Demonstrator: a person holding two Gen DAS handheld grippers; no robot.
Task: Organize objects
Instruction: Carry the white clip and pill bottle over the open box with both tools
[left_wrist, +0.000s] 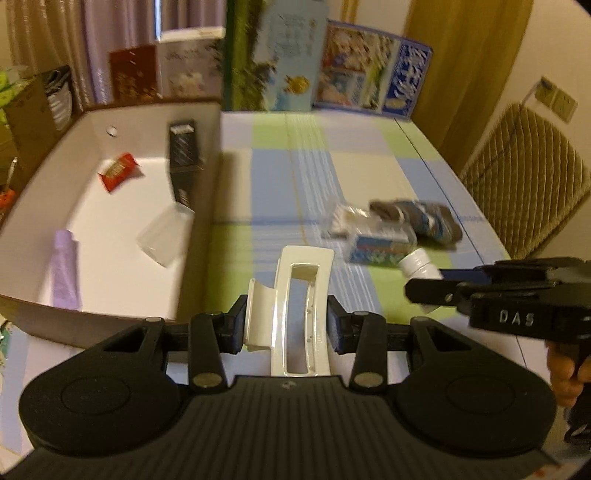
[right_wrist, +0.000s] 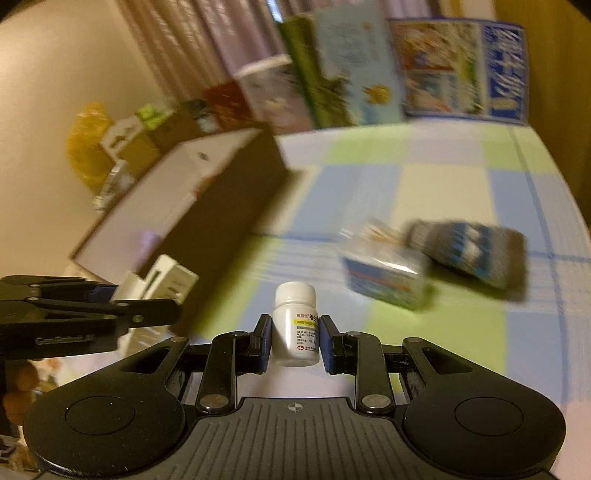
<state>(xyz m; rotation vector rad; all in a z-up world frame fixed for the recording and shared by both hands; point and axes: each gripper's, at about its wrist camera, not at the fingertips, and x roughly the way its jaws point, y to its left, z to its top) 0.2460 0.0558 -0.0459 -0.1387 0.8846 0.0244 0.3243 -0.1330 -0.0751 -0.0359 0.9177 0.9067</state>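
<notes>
Hair clip (left_wrist: 286, 312) in left tool (left_wrist: 286, 328), bottle (right_wrist: 295, 326) in right tool (right_wrist: 294, 341).

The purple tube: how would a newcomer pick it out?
Find the big white-lined box left of the checked tablecloth. Near its front left corner lies the purple tube. It is the only lilac item, unlike the red packet and clear lid.
</notes>
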